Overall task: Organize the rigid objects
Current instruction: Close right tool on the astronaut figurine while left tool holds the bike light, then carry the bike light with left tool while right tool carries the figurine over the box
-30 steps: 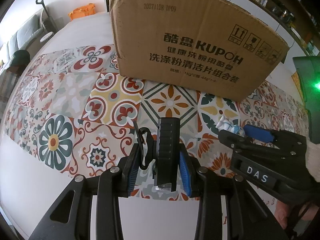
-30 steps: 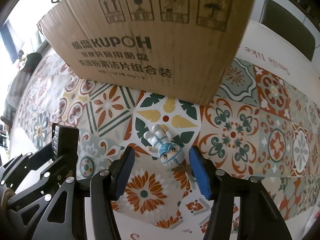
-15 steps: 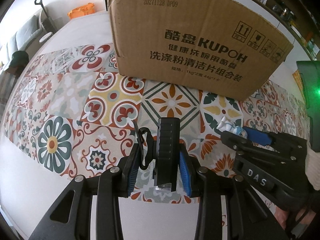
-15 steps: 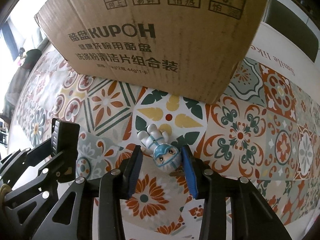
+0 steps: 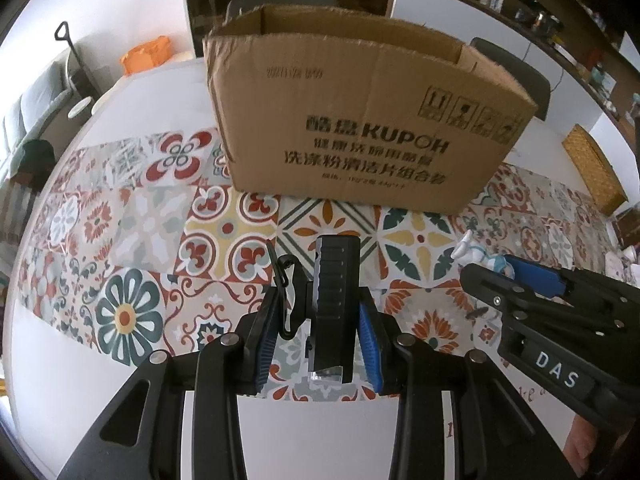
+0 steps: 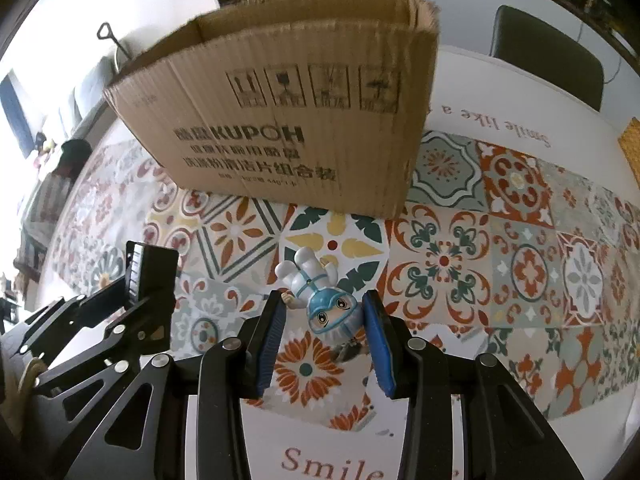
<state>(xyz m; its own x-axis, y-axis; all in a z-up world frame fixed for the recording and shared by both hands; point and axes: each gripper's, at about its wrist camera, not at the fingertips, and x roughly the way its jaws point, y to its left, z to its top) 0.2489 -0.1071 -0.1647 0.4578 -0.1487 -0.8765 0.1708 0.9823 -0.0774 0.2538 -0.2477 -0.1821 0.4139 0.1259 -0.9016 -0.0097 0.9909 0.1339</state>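
Figurine: small white-and-blue plastic astronaut figurine (image 6: 316, 296), now lifted off the patterned tablecloth (image 6: 520, 248).
Right tongs (image 6: 324, 320): mine, newly clamped on it.
Left tongs (image 5: 320, 320): gripping black ribbed plastic block (image 5: 334, 296).
Next: brown cardboard box (image 5: 360, 120), probably.

From my left camera, the cardboard box (image 5: 360, 120) stands on the patterned mat (image 5: 160, 240) that covers the desk (image 5: 140, 100), straight ahead of my left claw (image 5: 318, 320), which holds a black clip-on device (image 5: 334, 304) upright between its pads. My right claw (image 6: 326, 320) sits to the right of the left one and just before the box's right corner, gripping a small figurine (image 6: 320, 296) by the head, legs pointing toward the box. Behind the box, on the far side of the desk, a chair (image 6: 548, 56) stands at the right.
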